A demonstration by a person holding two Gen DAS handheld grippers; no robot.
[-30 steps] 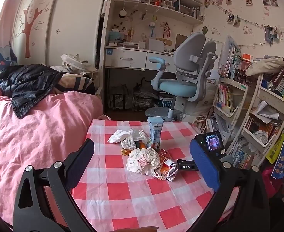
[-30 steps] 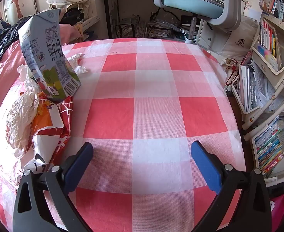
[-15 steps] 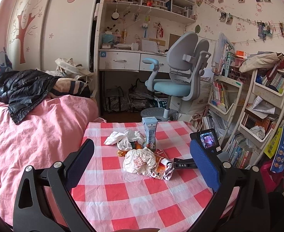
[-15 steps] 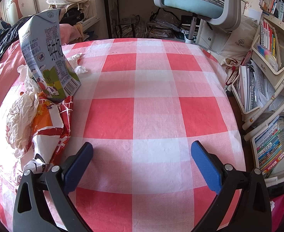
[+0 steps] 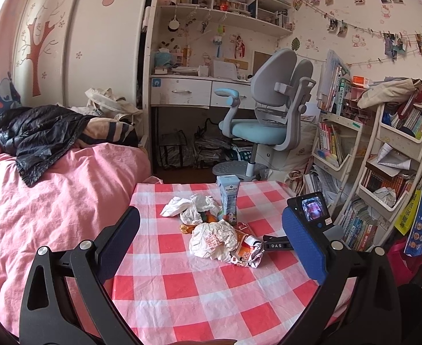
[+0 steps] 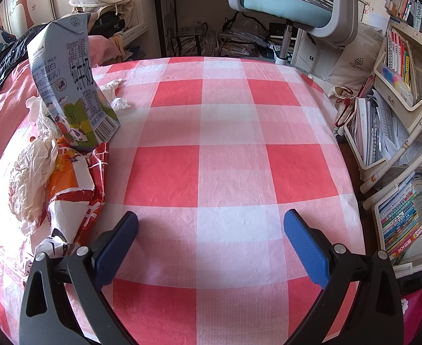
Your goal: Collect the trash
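Ahead of the spread, empty right gripper (image 6: pixel 211 227) lies bare checked tablecloth (image 6: pixel 225 132); milk carton (image 6: pixel 73 86) and wrappers (image 6: pixel 67 184) crowd its left; left gripper (image 5: pixel 211 230) spread, empty.

one milk carton (image 5: pixel 227 198), two grippers (image 5: pixel 211 233), one chair (image 5: pixel 271 109)

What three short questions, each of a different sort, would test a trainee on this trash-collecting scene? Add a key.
1. True or false: the milk carton stands upright on the checked tablecloth.
2. Which lies nearest the left tongs? A) the crumpled white wrapper B) the carton C) the desk chair
3. Fill in: both the left tongs and the right tongs are ____ and hold nothing.

Key: 1 true; 2 A; 3 open.
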